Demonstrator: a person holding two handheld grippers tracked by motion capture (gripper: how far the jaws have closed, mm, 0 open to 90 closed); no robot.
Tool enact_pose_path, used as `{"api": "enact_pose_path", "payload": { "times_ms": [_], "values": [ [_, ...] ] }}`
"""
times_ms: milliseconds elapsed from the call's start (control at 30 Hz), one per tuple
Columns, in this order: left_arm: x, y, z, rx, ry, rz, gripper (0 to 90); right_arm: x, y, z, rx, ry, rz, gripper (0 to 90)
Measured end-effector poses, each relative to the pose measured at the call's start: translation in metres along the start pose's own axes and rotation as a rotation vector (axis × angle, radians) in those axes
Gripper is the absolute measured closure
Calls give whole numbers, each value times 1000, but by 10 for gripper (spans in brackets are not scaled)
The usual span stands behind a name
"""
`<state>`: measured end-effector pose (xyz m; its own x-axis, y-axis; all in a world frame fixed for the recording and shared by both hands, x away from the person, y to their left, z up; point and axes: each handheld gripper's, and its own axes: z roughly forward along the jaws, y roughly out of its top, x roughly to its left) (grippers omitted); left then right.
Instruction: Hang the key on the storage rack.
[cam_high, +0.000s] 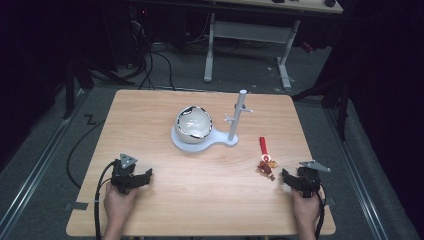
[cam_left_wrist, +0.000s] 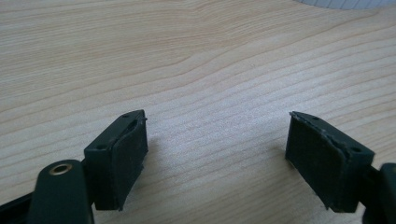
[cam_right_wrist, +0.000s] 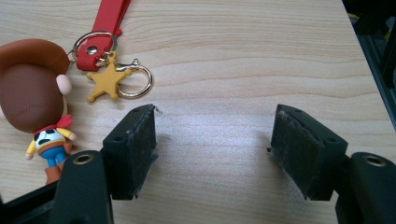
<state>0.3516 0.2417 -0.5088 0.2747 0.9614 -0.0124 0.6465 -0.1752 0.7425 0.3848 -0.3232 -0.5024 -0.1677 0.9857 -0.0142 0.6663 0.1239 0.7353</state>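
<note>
Pale wooden table (cam_high: 200, 175) in a dark room, cowboy keychain (cam_right_wrist: 42, 107) with red strap (cam_right_wrist: 109, 21) lying just left of the right gripper (cam_right_wrist: 215, 140), jaws apart on bare wood; left gripper (cam_left_wrist: 217, 154) well apart from the keychain, jaws likewise apart, nothing between.

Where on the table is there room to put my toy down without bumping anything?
The widest bare wood lies between the left gripper and the right gripper, in front of the white bowl on its stand. The table's far left corner is free too. It is crowded near the right gripper, where the cowboy keychain lies.
</note>
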Motion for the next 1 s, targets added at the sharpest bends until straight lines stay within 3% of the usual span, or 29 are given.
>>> {"api": "enact_pose_path", "payload": {
  "times_ms": [733,833,1000],
  "values": [
    [0,0,0,0,2,-1,212,3,0,0,3,-11,9,312],
    [0,0,0,0,1,-1,212,6,-1,-1,-3,-1,4,386],
    [0,0,0,-2,2,-3,214,6,0,-1,-6,-8,8,392]
  ]
}}
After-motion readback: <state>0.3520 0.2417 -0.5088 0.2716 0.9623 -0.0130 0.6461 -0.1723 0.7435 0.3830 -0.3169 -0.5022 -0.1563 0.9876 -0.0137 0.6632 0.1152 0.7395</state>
